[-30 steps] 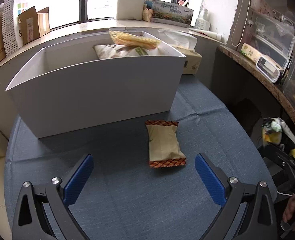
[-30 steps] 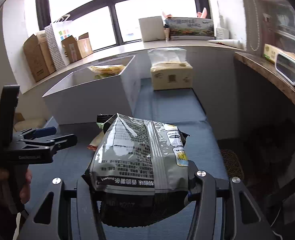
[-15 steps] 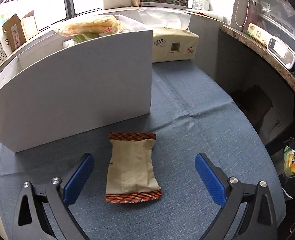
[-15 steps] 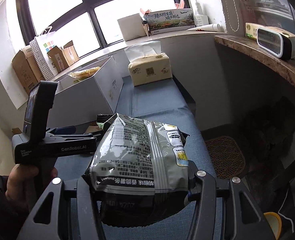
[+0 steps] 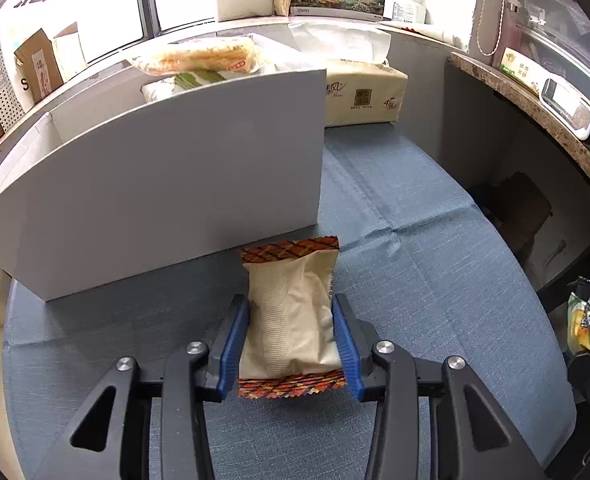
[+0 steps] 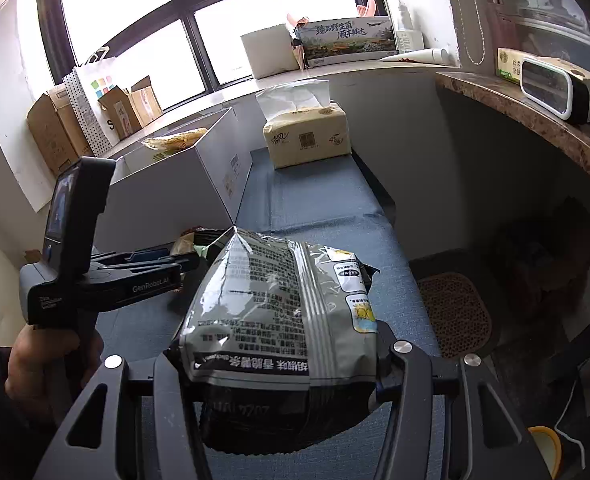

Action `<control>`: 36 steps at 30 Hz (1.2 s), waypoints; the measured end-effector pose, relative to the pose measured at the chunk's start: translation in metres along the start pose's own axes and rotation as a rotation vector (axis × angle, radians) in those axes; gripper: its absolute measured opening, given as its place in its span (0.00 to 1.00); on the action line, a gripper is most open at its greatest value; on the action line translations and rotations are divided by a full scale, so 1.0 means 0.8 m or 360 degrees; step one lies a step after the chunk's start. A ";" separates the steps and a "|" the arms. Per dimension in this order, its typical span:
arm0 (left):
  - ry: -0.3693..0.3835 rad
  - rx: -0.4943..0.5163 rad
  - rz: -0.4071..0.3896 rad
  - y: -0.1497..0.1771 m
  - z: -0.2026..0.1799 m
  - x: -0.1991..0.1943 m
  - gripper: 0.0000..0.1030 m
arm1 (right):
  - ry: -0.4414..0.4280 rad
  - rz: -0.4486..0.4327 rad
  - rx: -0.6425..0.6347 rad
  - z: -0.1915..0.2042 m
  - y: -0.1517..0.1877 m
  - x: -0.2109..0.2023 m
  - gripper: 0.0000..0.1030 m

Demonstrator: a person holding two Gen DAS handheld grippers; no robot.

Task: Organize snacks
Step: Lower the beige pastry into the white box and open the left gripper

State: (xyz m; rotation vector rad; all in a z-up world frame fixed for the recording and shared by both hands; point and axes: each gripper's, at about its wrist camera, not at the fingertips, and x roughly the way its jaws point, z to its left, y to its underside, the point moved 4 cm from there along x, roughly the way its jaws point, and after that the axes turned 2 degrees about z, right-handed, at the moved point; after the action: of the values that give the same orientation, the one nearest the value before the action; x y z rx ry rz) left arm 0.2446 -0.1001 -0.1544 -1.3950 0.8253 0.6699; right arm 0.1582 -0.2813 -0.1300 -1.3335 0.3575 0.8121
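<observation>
A beige snack packet (image 5: 295, 276) with orange-brown patterned ends lies on the blue cloth, just in front of the white box (image 5: 167, 184). My left gripper (image 5: 290, 308) straddles it; the jaws are closing and the blue pads (image 5: 233, 344) press on both long sides. The box holds a long bread packet (image 5: 199, 58) and other snacks. My right gripper (image 6: 279, 360) is shut on a grey crisp bag (image 6: 279, 304), held above the cloth. In the right wrist view the left gripper (image 6: 147, 268) and the hand (image 6: 43, 364) holding it are at the left, beside the box (image 6: 175, 184).
A tissue pack (image 5: 363, 96) stands behind the box on the blue cloth (image 5: 415, 264). The windowsill carries cardboard boxes (image 6: 59, 132) and a printed carton (image 6: 347, 40). A stone counter (image 5: 535, 108) curves along the right; the cloth's right edge drops to the floor.
My left gripper moved forward over the beige packet, and its wide-open jaws came together onto the packet's sides. The right gripper kept its hold on the grey bag.
</observation>
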 end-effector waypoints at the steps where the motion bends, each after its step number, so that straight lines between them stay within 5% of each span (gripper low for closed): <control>1: 0.0000 -0.0006 -0.0008 0.000 0.002 -0.006 0.45 | -0.0005 0.0000 0.0000 0.001 0.000 0.000 0.56; 7: -0.0004 -0.0041 -0.0114 -0.002 0.020 -0.070 0.45 | -0.0084 -0.0027 -0.0073 0.027 -0.012 -0.003 0.56; 16: -0.0104 -0.0218 -0.0333 -0.052 0.131 -0.166 0.45 | -0.0370 -0.0055 -0.0211 0.111 -0.081 0.020 0.56; 22: -0.0080 -0.0361 -0.0409 -0.106 0.204 -0.170 0.42 | -0.0518 -0.0080 -0.0223 0.163 -0.160 0.049 0.56; 26: -0.0061 -0.0399 -0.0411 -0.115 0.233 -0.170 0.37 | -0.0475 -0.0092 -0.0287 0.194 -0.208 0.064 0.56; 30: -0.0120 -0.0358 -0.0421 -0.077 0.246 -0.179 0.58 | -0.0522 -0.0122 -0.0317 0.208 -0.209 0.053 0.56; 33: -0.0103 -0.0319 -0.0380 -0.049 0.247 -0.176 1.00 | -0.0520 -0.0121 -0.0351 0.216 -0.197 0.053 0.56; 36: -0.0130 -0.0234 -0.0350 -0.023 0.240 -0.173 1.00 | -0.0542 -0.0112 -0.0359 0.221 -0.189 0.054 0.56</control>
State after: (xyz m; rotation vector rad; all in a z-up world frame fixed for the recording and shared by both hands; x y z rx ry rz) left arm 0.2011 0.0987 -0.0321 -1.5540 0.5571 0.6217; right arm 0.2559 -0.1031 -0.0092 -1.3766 -0.0509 1.0230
